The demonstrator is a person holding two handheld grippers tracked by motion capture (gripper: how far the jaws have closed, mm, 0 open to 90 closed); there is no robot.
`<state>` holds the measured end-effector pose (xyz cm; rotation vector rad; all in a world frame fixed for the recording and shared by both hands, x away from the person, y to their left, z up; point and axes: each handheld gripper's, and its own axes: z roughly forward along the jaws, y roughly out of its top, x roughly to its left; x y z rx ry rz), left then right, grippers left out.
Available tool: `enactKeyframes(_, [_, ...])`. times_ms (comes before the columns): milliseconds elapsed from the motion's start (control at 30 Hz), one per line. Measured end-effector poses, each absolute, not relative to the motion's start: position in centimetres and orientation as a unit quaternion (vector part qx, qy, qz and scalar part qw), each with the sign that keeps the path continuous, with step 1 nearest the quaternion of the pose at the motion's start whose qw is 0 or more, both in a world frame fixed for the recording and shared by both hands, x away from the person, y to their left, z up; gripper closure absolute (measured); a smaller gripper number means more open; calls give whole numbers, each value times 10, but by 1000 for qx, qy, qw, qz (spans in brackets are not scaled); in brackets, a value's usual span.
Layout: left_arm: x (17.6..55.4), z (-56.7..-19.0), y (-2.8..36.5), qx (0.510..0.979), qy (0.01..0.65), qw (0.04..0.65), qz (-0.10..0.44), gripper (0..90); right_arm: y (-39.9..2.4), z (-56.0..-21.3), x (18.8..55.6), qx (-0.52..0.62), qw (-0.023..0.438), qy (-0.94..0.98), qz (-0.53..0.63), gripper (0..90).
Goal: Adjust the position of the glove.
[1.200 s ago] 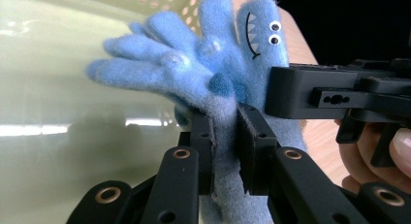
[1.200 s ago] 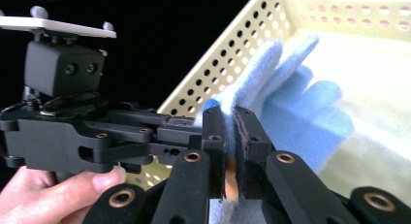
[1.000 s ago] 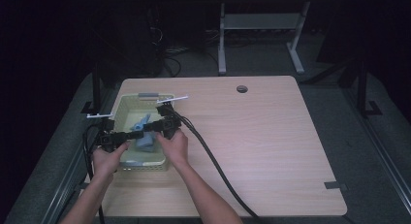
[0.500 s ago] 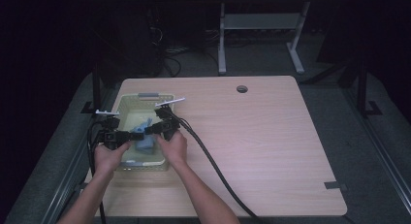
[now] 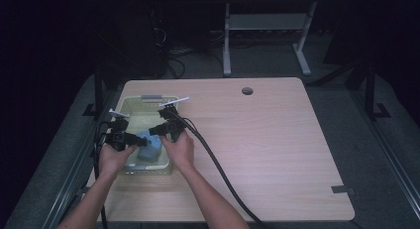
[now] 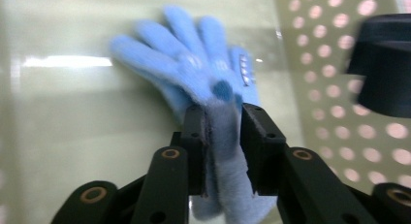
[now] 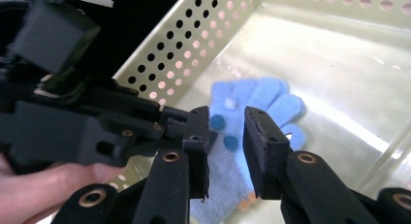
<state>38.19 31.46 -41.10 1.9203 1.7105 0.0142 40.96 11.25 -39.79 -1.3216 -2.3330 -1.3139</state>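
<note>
**Two grippers at a glove in a basket**

In the left gripper view, the cuff of the blue glove is seen pinched by the left gripper, whose jaws have just been opening. In the right gripper view, the right gripper is shown with a narrow gap, the glove between unpressed pads, jaws just opening. In the high view, the glove is half hidden inside the basket near the table's left edge.

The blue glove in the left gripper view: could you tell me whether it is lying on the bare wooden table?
No, the blue glove lies on the floor of the pale perforated basket.
</note>
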Motion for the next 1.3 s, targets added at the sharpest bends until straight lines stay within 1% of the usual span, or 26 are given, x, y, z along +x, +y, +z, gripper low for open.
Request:
enactKeyframes(67, [382, -410, 318, 713, 642, 282, 10, 661, 111, -395, 409, -438, 76, -780, -440, 712])
enactKeyframes(233, [380, -408, 326, 703, 650, 289, 23, 658, 105, -389, 408, -437, 76, -775, -451, 708])
enactKeyframes(400, [378, -404, 335, 696, 652, 301, 24, 654, 101, -387, 408, -435, 78, -773, -456, 696])
enactKeyframes(500, [376, -400, 337, 689, 651, 319, 22, 654, 98, -386, 408, -435, 80, -770, -460, 687])
enactKeyframes(600, [376, -397, 338, 692, 644, 327, 23, 649, 94, -384, 408, -437, 83, -767, -463, 679])
enactKeyframes(1000, [375, -369, 326, 697, 612, 372, 35, 612, 69, -379, 409, -437, 94, -749, -489, 628])
enactKeyframes(1300, [372, -361, 319, 693, 597, 404, 31, 557, 42, -367, 411, -435, 88, -741, -504, 564])
